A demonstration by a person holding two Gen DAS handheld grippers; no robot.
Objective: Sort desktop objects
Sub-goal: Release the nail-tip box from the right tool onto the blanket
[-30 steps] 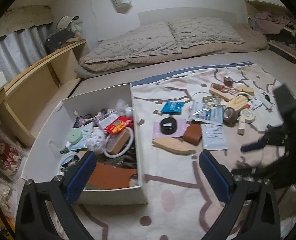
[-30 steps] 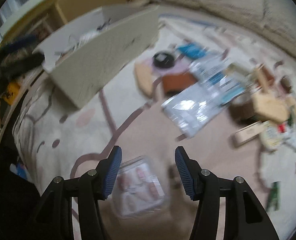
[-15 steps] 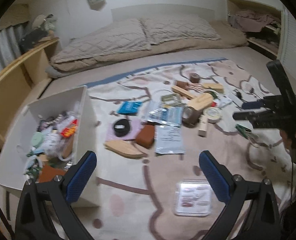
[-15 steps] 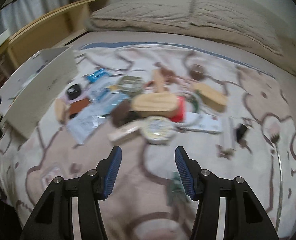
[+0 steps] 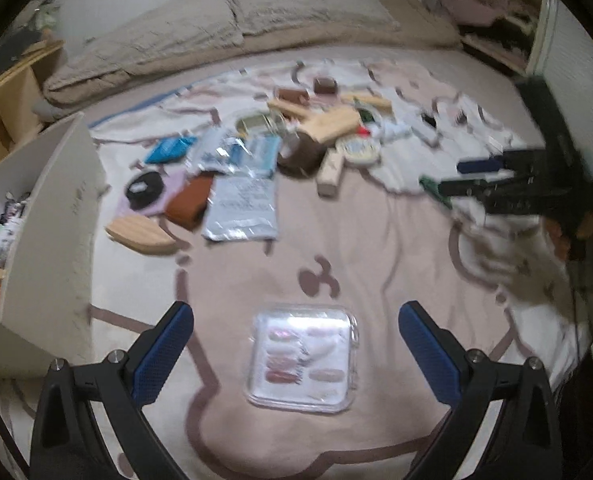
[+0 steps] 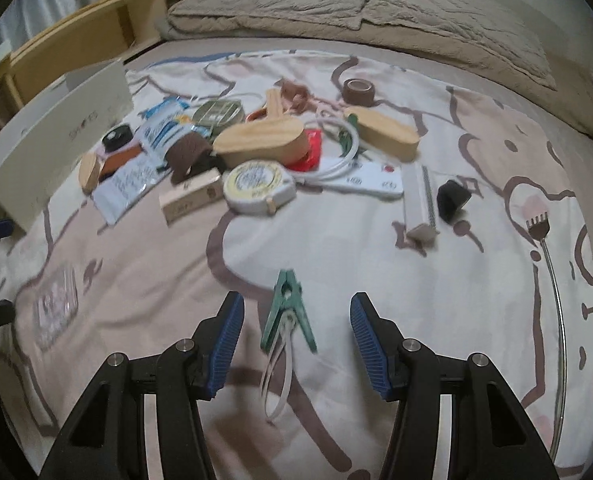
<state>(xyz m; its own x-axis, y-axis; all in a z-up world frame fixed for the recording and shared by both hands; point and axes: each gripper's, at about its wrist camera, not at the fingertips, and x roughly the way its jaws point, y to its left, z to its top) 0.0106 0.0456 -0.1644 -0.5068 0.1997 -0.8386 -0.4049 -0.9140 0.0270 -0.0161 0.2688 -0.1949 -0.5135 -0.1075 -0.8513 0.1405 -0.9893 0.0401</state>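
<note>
Both my grippers pointed steeply down at the patterned blanket (image 6: 376, 248) spread on the floor. My left gripper (image 5: 296, 344) had its fingers spread wide, nothing pinched; the clear plastic case (image 5: 302, 358) lay flat on the blanket between them, touching neither blue pad. The white box (image 5: 48, 240), already holding several things, stood at nine o'clock from that case. My right gripper (image 6: 294, 340) also had its fingers spread apart, and the green clothespin (image 6: 288, 312) with its white loop lay on the blanket in the gap, apart from both pads. At twelve o'clock from the clothespin sat the unsorted pile: a round tape measure (image 6: 258, 186), a wooden oval box (image 6: 262, 142), a white remote (image 6: 370, 182). A metal fork (image 6: 538, 230) lay at two o'clock.
</note>
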